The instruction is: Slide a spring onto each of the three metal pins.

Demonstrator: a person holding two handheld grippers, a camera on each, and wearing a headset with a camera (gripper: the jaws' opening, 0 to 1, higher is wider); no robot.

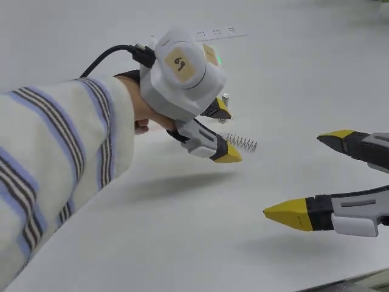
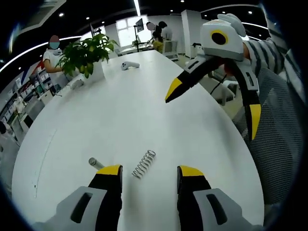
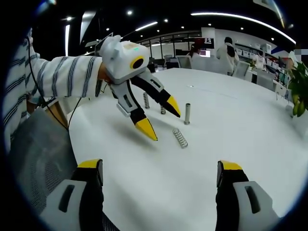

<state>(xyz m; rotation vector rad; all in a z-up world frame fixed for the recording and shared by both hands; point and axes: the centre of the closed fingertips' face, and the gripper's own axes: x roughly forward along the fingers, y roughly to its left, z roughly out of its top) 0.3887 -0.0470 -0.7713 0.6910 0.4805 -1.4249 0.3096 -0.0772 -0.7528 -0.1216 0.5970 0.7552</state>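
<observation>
At the left of the head view a striped sleeve is seen, and from it a hand by which the left gripper is held low over the white desk. Its jaws are parted and nothing is held between them. In the left gripper view the yellow tips are seen on either side of the open desk surface.

Just behind the upper jaw in the head view a metal pin is partly seen. In the right gripper view it is shown standing upright, bare of any coil. Further left in that view, behind the left gripper's jaws, two more upright pieces are made out — they look coiled, but are too small for this to be told for certain.

The spring is laid flat on the desk, well in from the near edge, just beside the tip of the left gripper's lower jaw and near the bare pin, though apart from it.

At the right the right gripper is held above the desk, closer to the near edge — its jaws are spread wide and are empty, well apart from the spring.
</observation>
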